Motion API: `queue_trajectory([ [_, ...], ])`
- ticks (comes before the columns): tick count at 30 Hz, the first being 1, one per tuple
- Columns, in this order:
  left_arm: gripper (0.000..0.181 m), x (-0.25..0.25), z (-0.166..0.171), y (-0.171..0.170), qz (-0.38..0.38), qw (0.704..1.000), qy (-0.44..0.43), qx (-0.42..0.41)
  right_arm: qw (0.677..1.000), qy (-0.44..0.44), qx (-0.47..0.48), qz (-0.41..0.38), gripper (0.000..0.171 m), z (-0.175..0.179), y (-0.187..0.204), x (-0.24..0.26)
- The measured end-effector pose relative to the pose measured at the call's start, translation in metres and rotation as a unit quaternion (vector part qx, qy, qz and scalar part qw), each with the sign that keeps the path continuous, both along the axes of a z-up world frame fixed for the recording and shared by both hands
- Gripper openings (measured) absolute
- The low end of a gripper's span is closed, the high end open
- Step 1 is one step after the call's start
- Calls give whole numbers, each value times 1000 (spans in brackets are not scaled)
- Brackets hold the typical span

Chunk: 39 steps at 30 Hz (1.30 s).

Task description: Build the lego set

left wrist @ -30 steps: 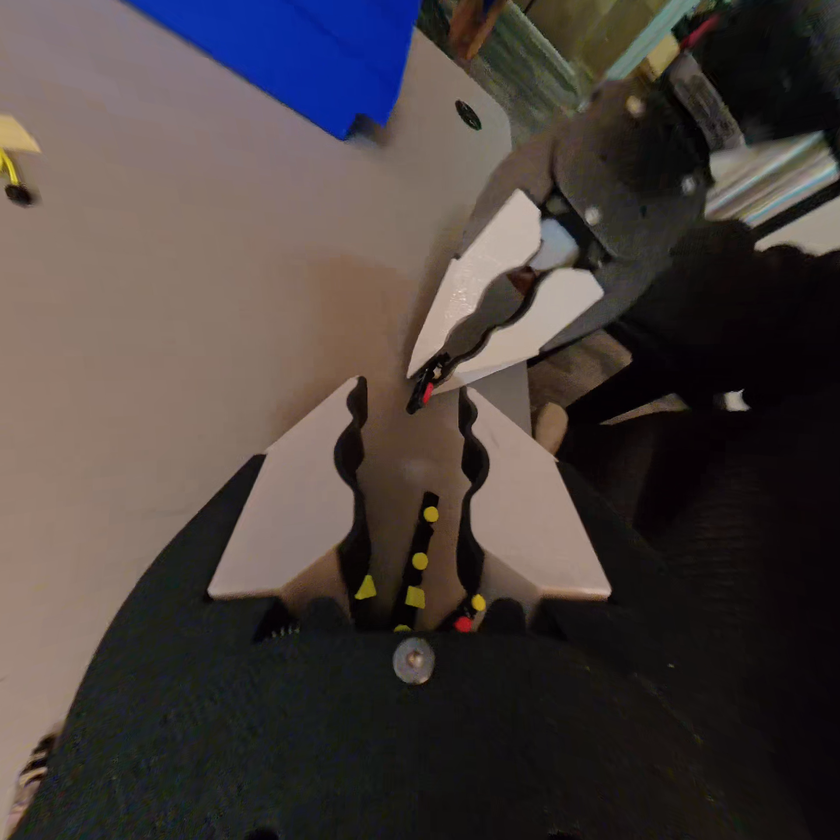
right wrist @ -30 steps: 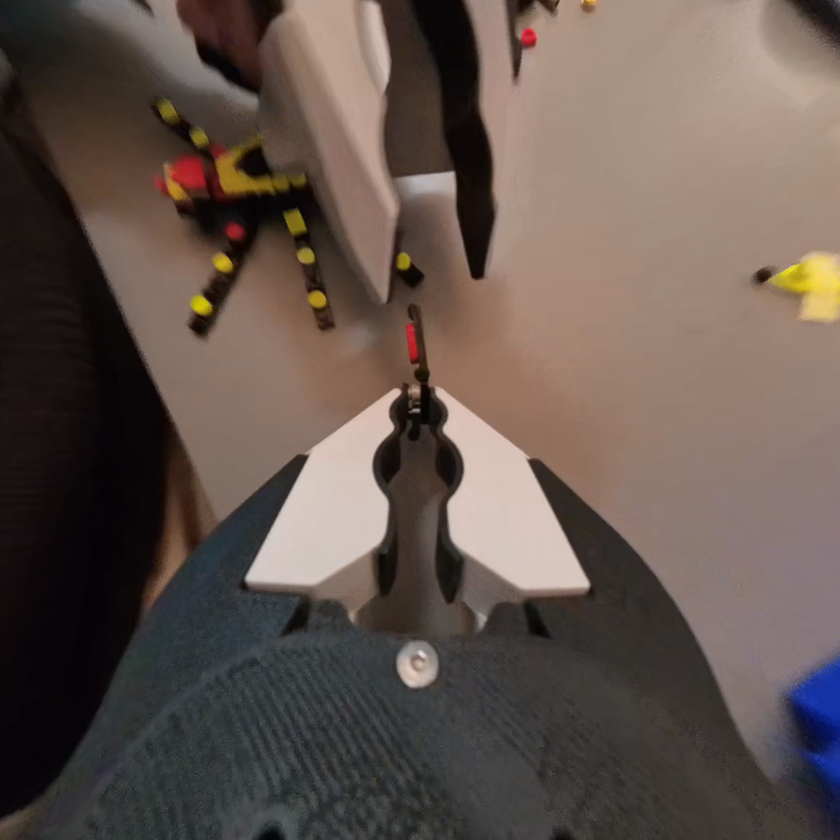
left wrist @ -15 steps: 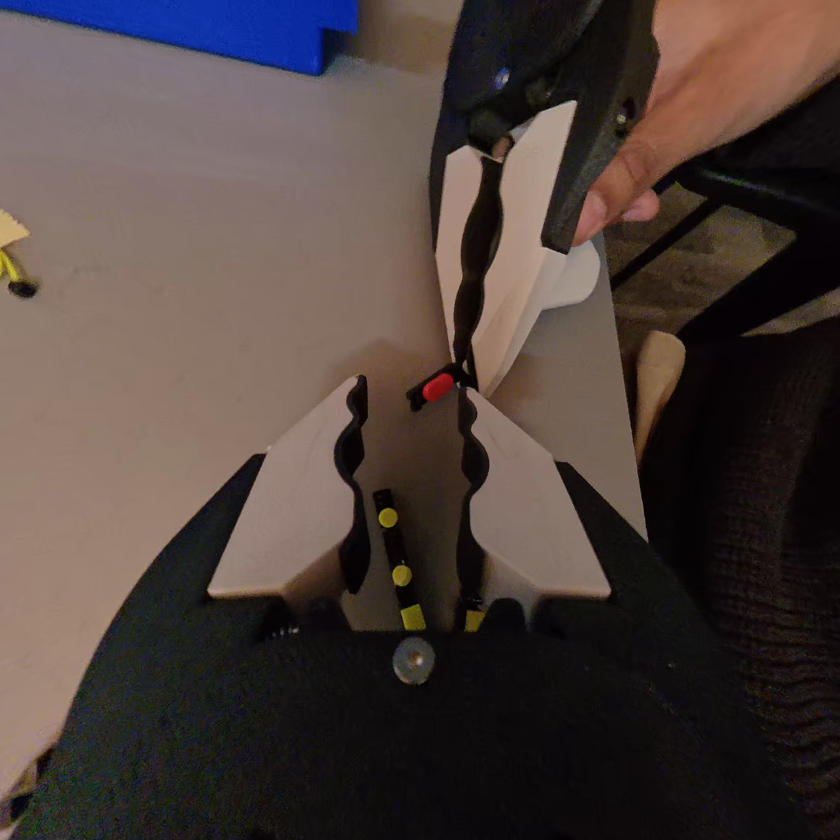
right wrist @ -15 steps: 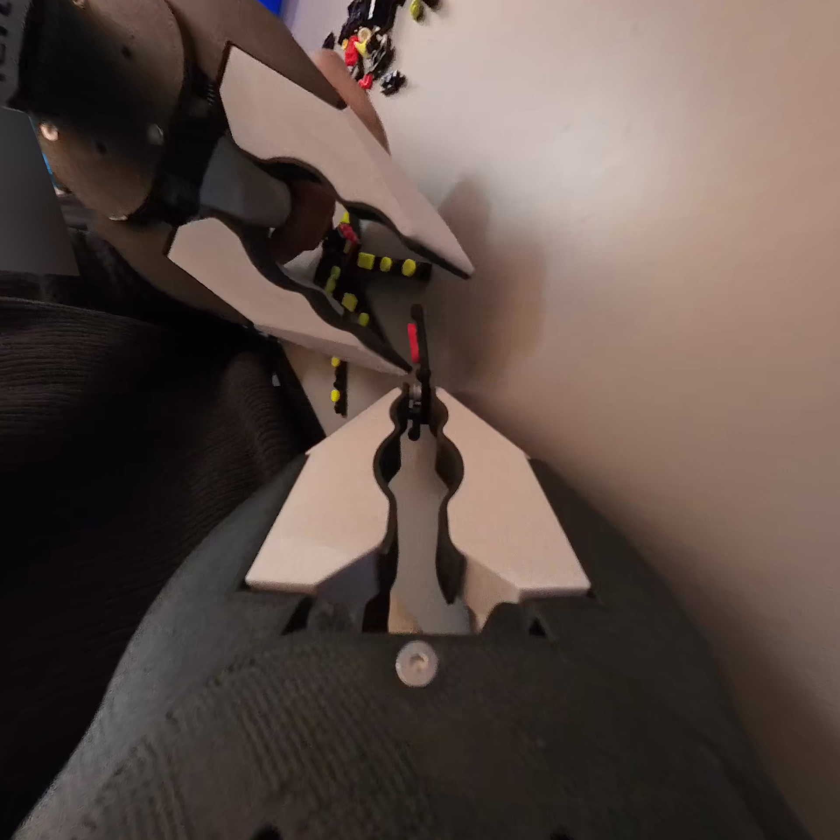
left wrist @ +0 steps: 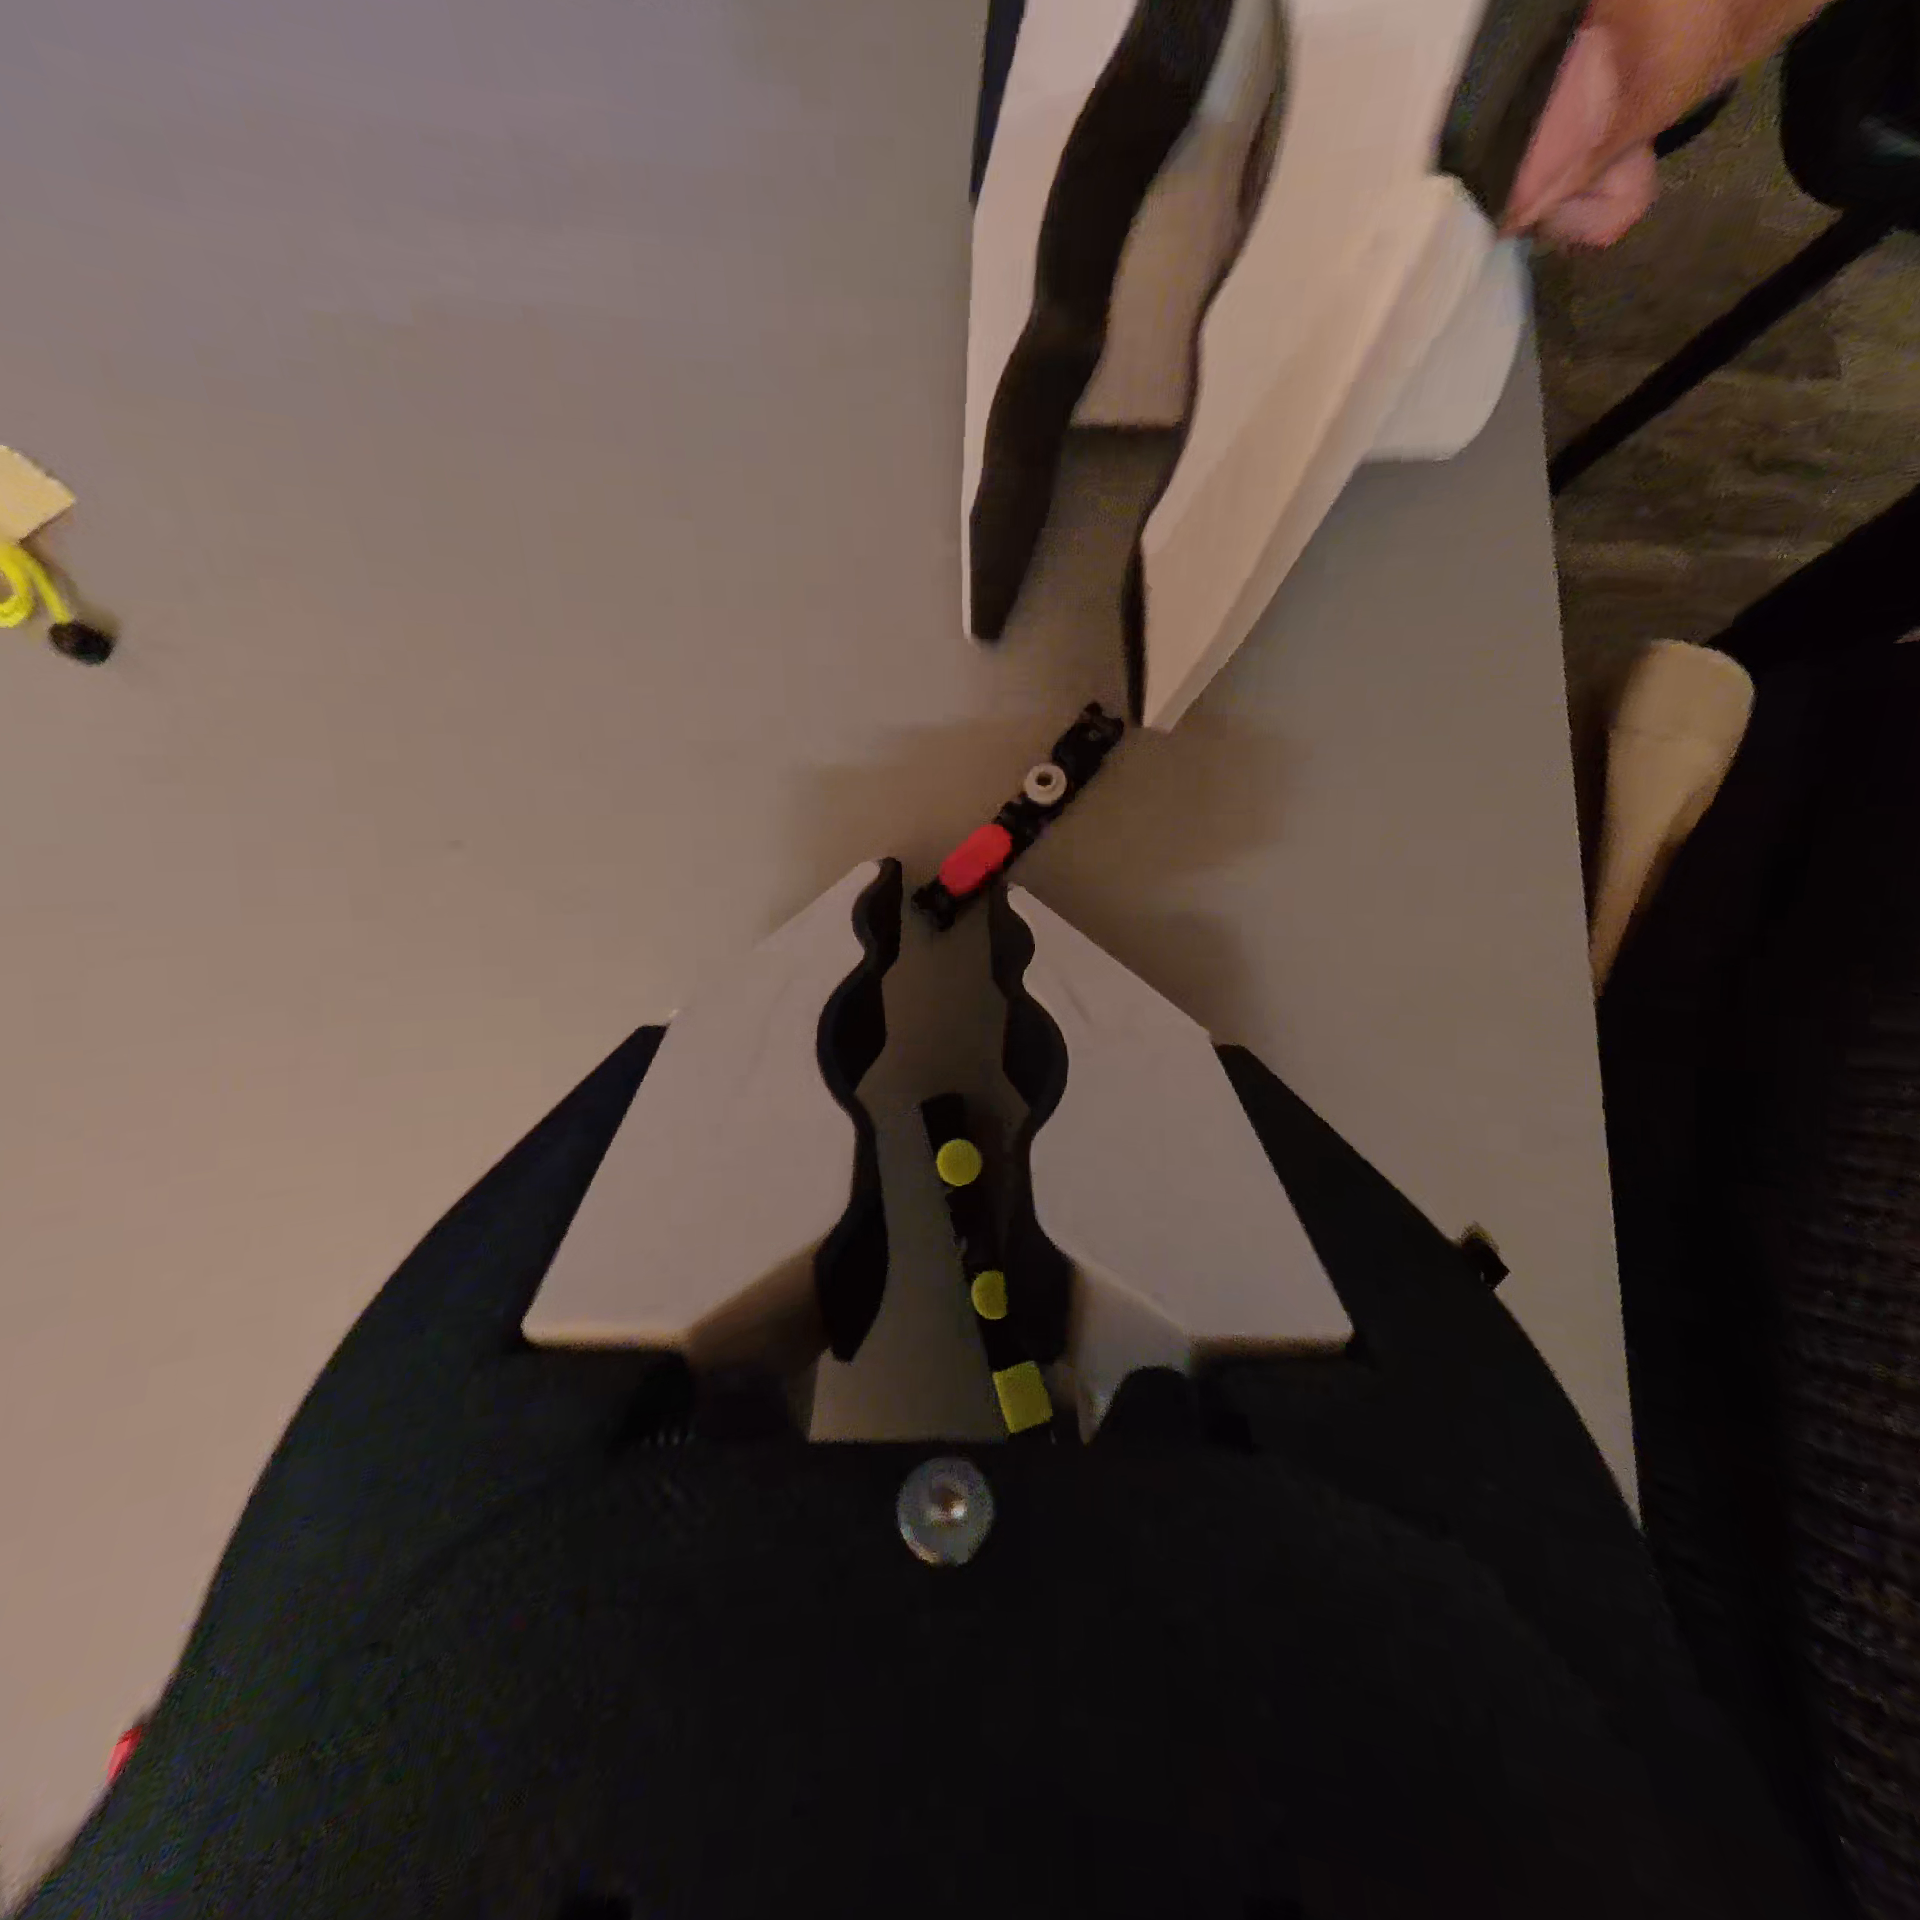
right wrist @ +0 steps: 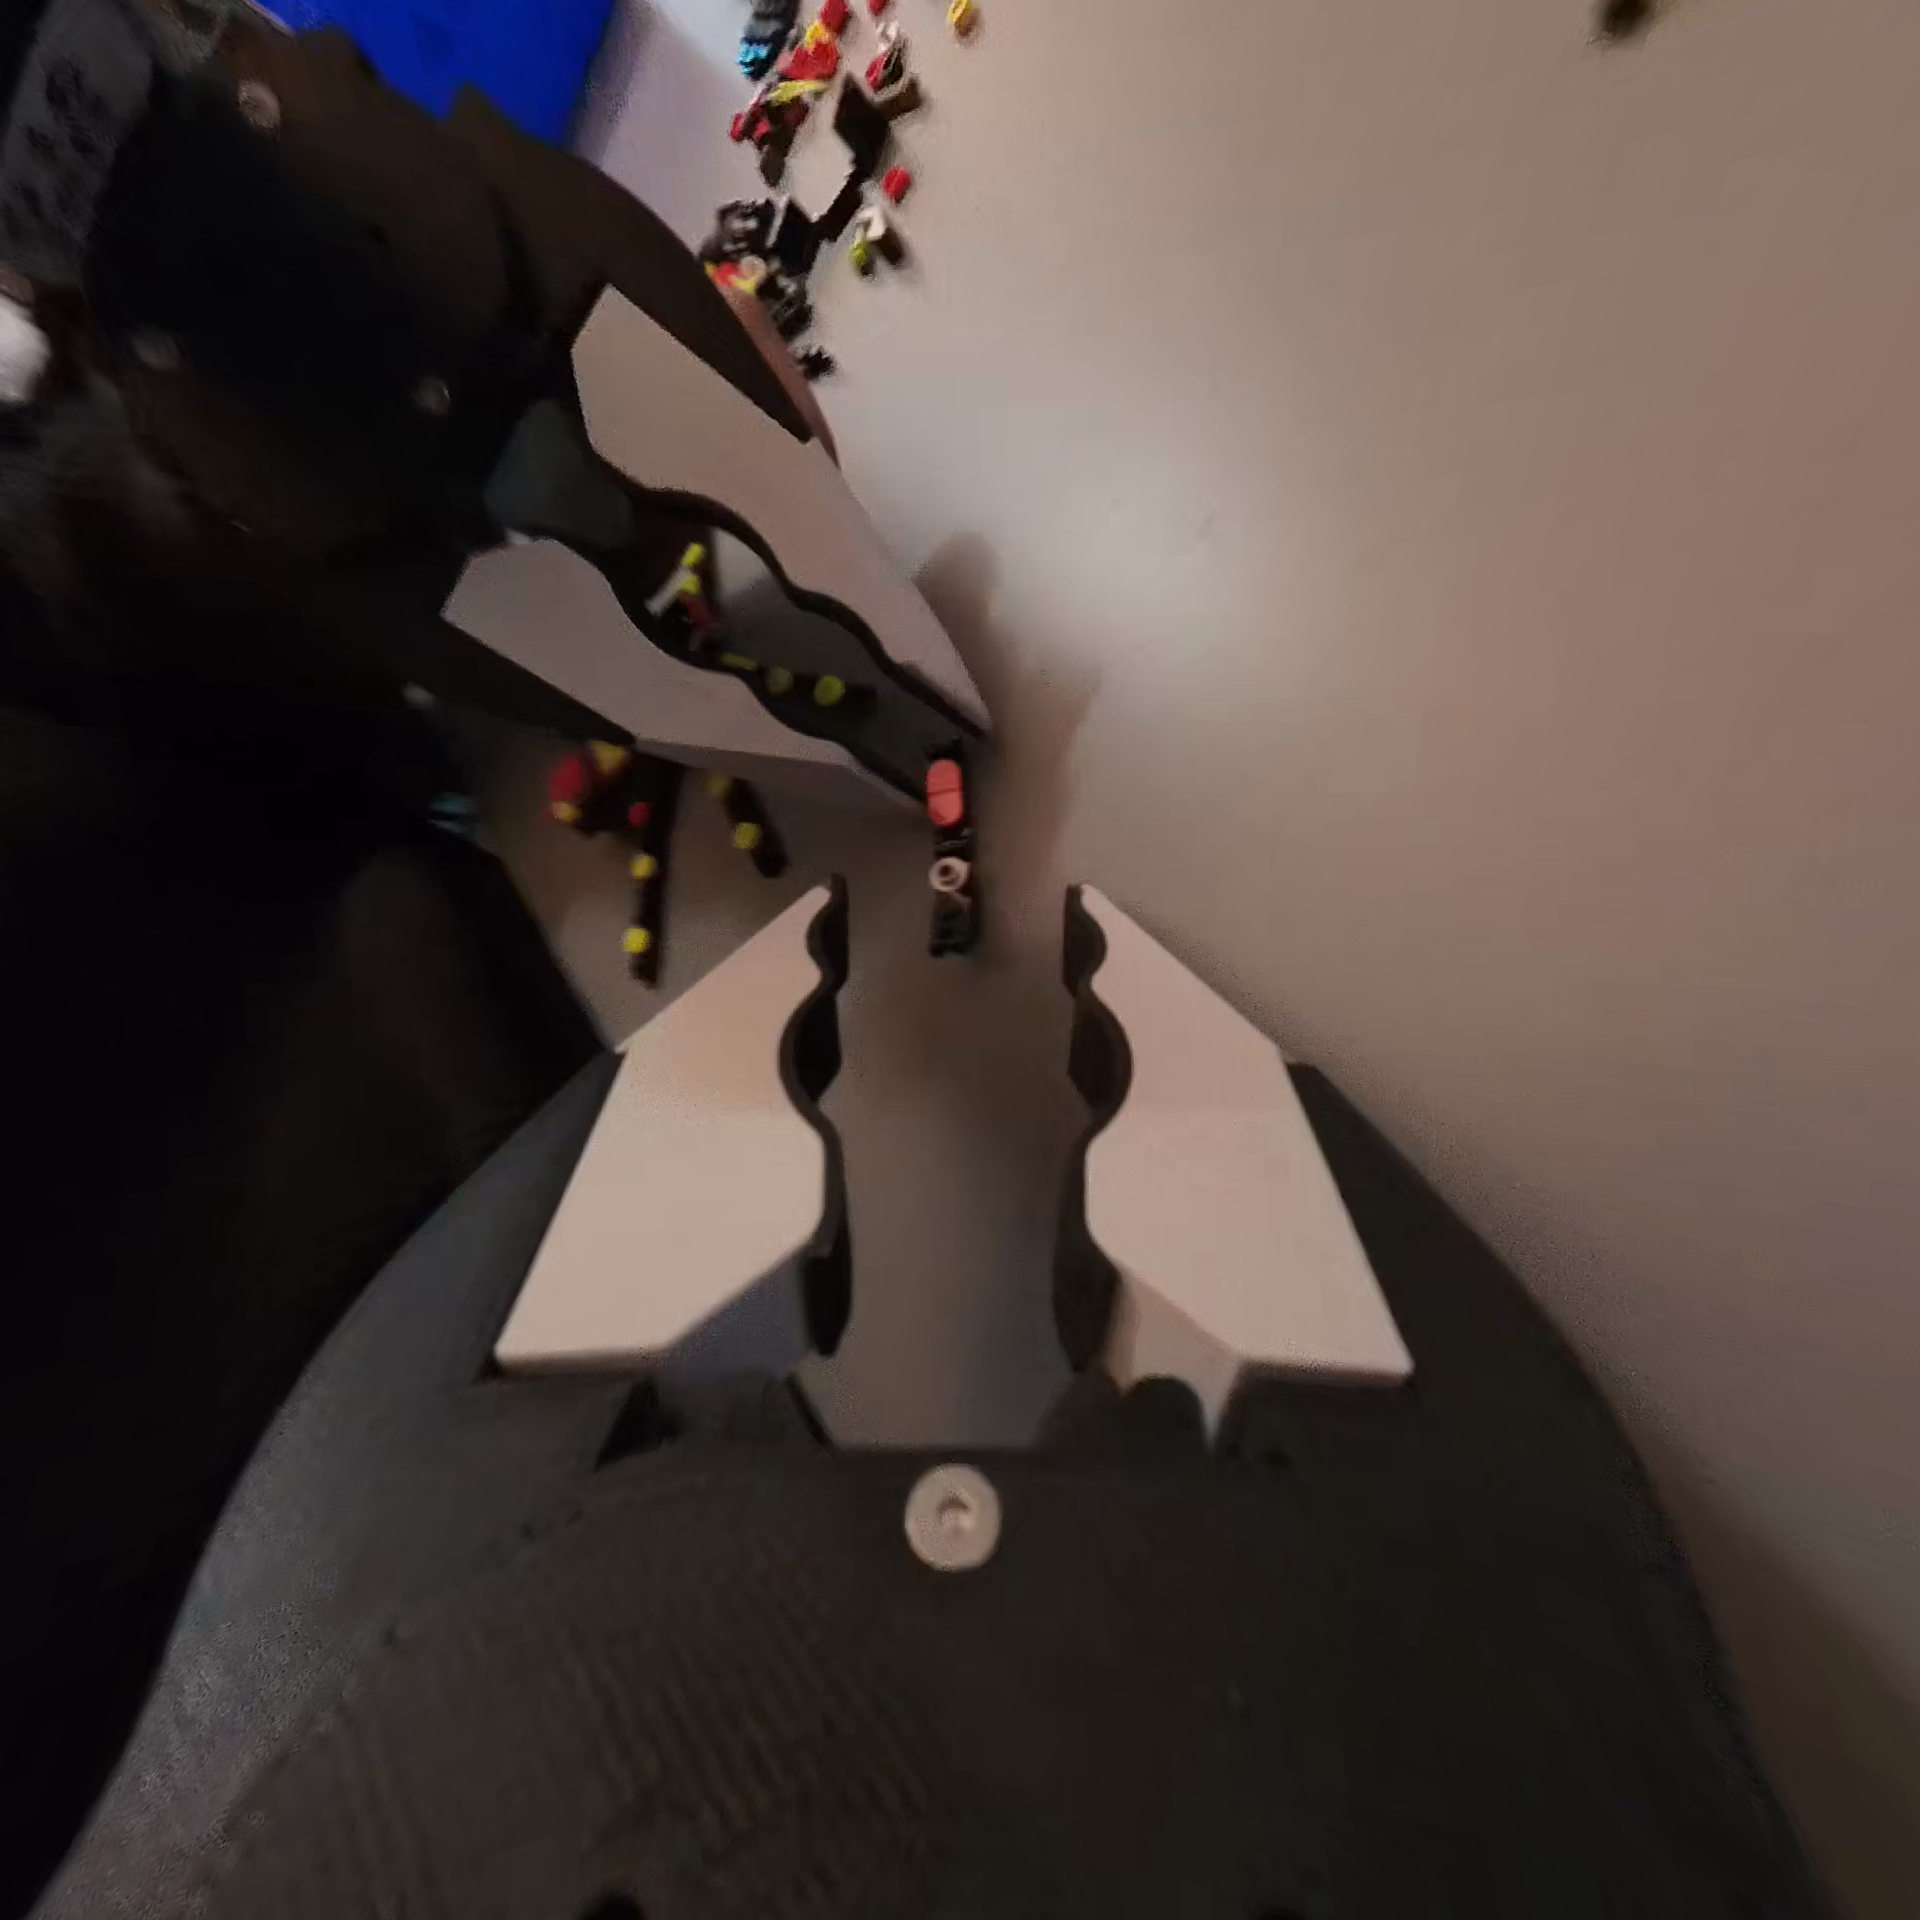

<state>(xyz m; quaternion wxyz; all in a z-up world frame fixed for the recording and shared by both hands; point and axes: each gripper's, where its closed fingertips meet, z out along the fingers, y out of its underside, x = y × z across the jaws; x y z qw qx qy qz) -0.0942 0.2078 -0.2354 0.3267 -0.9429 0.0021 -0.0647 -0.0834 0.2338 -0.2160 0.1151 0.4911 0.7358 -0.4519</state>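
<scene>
A thin black lego strip carries a red stud and a white stud. My left gripper is shut on its near end and holds it above the grey table. My right gripper is open, its fingertips on either side of the strip's other end without clamping it. It shows from above in the left wrist view. The left gripper enters the right wrist view from the left. A black, red and yellow spider-like model lies on the table under it; one leg shows between my left fingers.
A pile of loose lego pieces lies farther along the table by a blue bin. A yellow piece and a small black part lie far left. The table edge runs close on the right. A hand holds the right gripper. Left tips to right tips: about 4 cm. The yellow piece is about 15 cm from both grippers' fingertips.
The right gripper, which held the strip, has opened. The left gripper's fingers have closed in on the strip's end. The strip passed from right to left.
</scene>
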Motion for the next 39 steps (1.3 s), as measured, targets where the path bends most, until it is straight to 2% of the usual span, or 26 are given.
queue_trajectory([
  [2,18,-5,0,-2,15,1000,-9,-5,996,66,65,7,36,4,7,-4],
  [5,20,-5,4,-3,11,1000,-13,10,979,157,125,44,33,13,-2,-3],
  [8,17,-1,12,1,-13,999,1,35,954,192,211,94,24,1,-7,3],
  [11,10,3,9,1,-23,999,13,26,938,191,262,126,21,-15,-9,7],
  [17,4,4,1,-2,-25,999,18,10,932,201,273,128,7,-16,-13,4],
  [26,4,5,1,-2,-13,1000,-7,8,947,184,237,115,7,-19,-11,4],
  [33,7,6,2,-2,-5,1000,-15,6,944,192,242,116,6,-18,-11,4],
  [35,17,6,3,-2,0,1000,-16,7,942,192,255,103,13,-18,-7,0],
  [37,19,5,6,-1,7,1000,-19,12,937,197,276,89,28,-18,0,-6],
  [39,20,4,11,-1,15,999,-24,22,933,206,285,75,32,-14,5,-10],
])
